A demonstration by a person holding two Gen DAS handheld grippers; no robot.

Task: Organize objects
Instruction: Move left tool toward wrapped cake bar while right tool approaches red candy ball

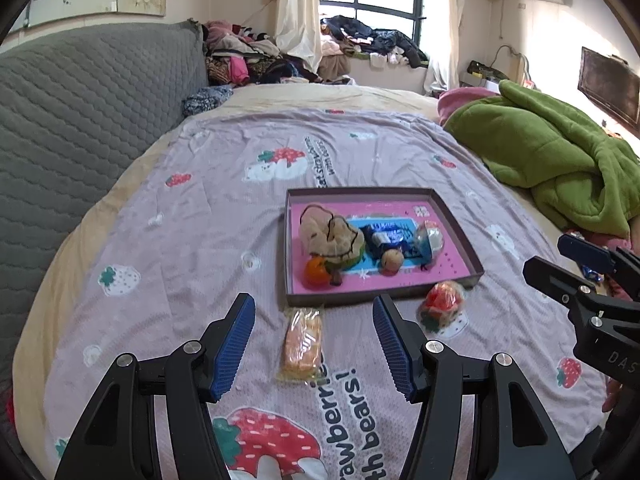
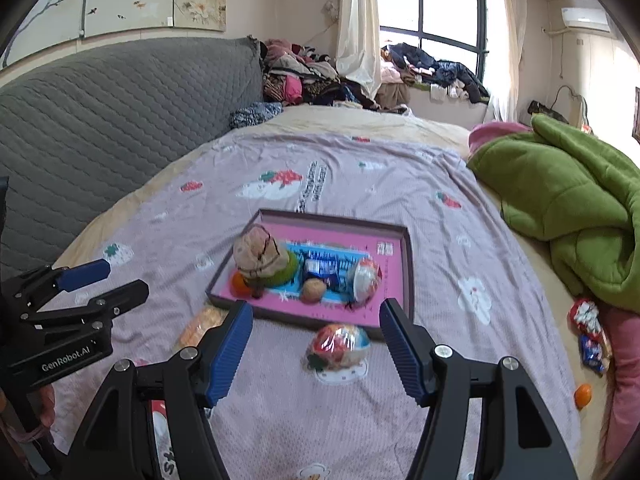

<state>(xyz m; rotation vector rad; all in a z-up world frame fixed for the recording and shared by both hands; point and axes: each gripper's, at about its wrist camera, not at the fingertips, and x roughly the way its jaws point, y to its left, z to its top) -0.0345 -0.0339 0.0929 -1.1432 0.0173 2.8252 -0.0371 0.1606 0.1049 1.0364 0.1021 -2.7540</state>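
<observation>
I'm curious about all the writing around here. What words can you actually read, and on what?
"GenRobot.AI": left gripper.
"DAS", cut off: right gripper.
"strawberries ... with bears!", partly hidden: bedsheet.
Print farther up the bedsheet, blue packet in the box, red mark on the box floor: too blurred to read.

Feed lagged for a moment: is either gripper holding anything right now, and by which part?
Nothing is held. The left gripper and right gripper both have open, empty jaws above the bedsheet; the wrapped snack and red packet lie loose there.
</observation>
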